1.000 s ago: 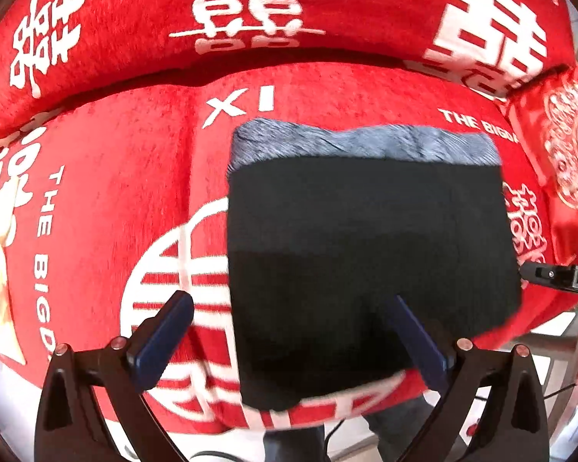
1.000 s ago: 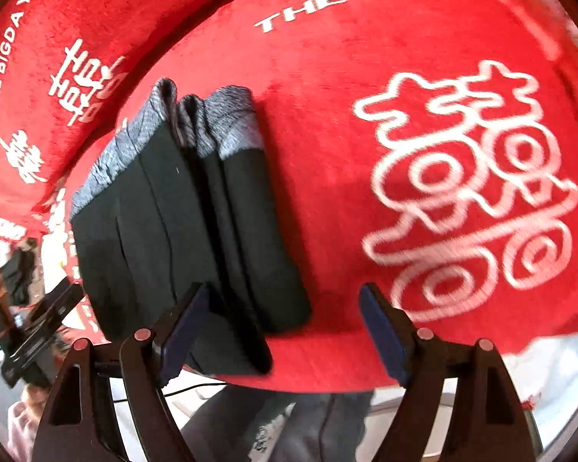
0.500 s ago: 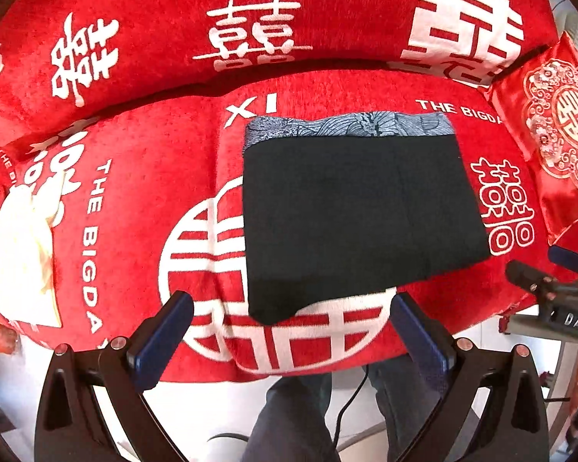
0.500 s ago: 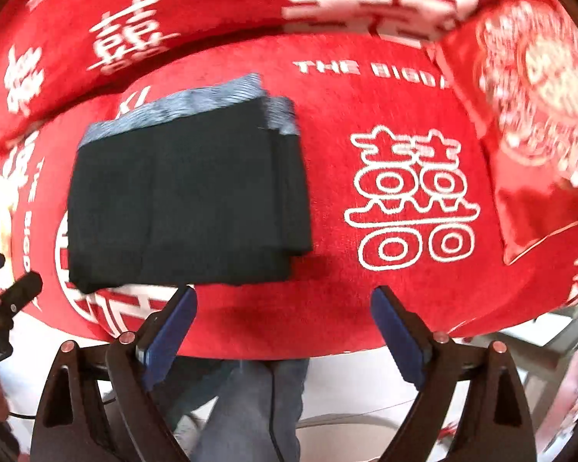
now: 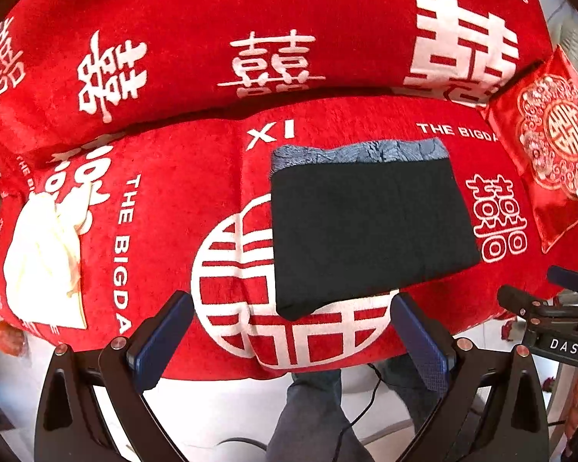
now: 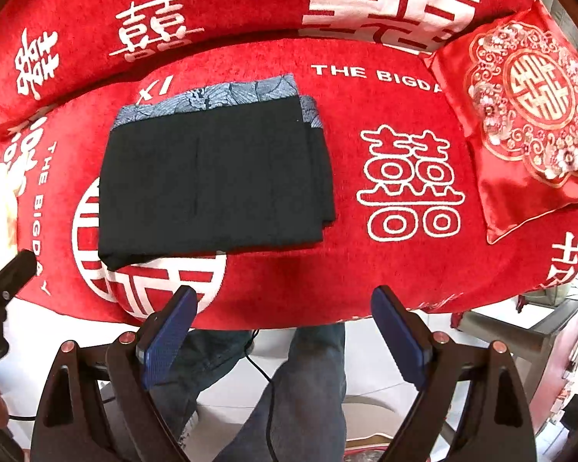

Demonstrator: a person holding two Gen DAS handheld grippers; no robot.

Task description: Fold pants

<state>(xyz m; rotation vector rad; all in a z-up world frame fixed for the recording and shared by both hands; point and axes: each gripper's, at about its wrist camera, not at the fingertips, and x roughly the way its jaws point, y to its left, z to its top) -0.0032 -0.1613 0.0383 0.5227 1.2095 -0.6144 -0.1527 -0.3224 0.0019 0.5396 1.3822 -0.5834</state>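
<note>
Left wrist view shows the pants (image 5: 370, 231) folded into a compact black rectangle on the red sofa seat (image 5: 181, 200), patterned grey waistband toward the backrest and the near edge lying just short of the seat's front edge. The left gripper (image 5: 291, 340) hovers above that front edge with its jaws spread wide and nothing between them; the right gripper (image 6: 281, 340) hangs likewise, jaws wide apart and empty, clear of the cloth. To my eye the folding itself looks finished, and both tools are out of contact; any next move would only be a tidy-up of the stepped layers at the bundle's right edge, seen in the right wrist view. Room is generous: bare seat lies right of the pants up to the embroidered cushion (image 6: 520, 115), and to the left a pale cloth (image 5: 46, 265) sits well apart near the seat's left edge.
</note>
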